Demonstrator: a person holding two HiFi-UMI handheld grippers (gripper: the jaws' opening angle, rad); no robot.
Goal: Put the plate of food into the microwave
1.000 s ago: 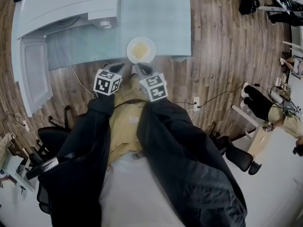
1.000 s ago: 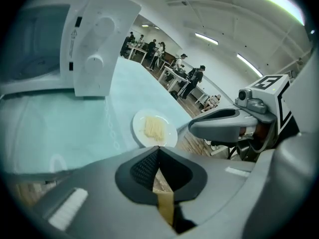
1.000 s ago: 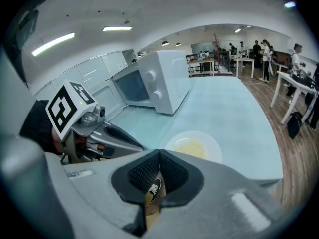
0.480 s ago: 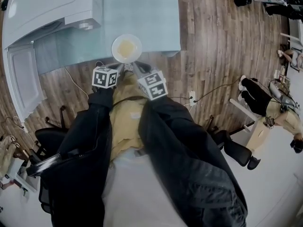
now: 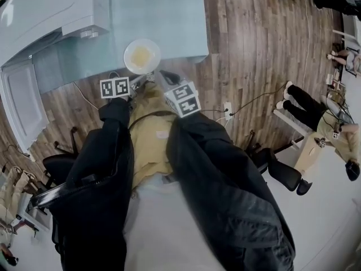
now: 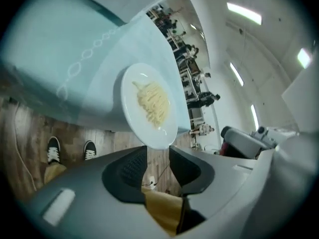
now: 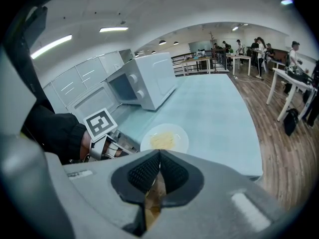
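A white plate (image 5: 141, 56) with a heap of pale noodles sits near the front edge of the light blue table (image 5: 169, 16). My left gripper (image 5: 145, 77) is at the plate's near rim. In the left gripper view its jaws (image 6: 158, 156) are opening, the plate (image 6: 149, 103) rim at the mouth of the gap, untouched by the pads. My right gripper (image 5: 165, 75) hangs just right of the plate, off the table edge, and is shut (image 7: 159, 156) on nothing. The plate (image 7: 164, 138) lies beyond it.
The white microwave (image 5: 45, 10) stands at the table's back left with its door (image 5: 22, 103) swung open toward me; it also shows as the microwave (image 7: 144, 81) past the plate. Wooden floor, a cable and socket (image 5: 228, 110), office chairs (image 5: 282, 176) and seated people surround me.
The head view has swung, so table and plate sit further left. My left gripper has moved up to the plate's near rim and its marker cube has turned. The right gripper barely moved.
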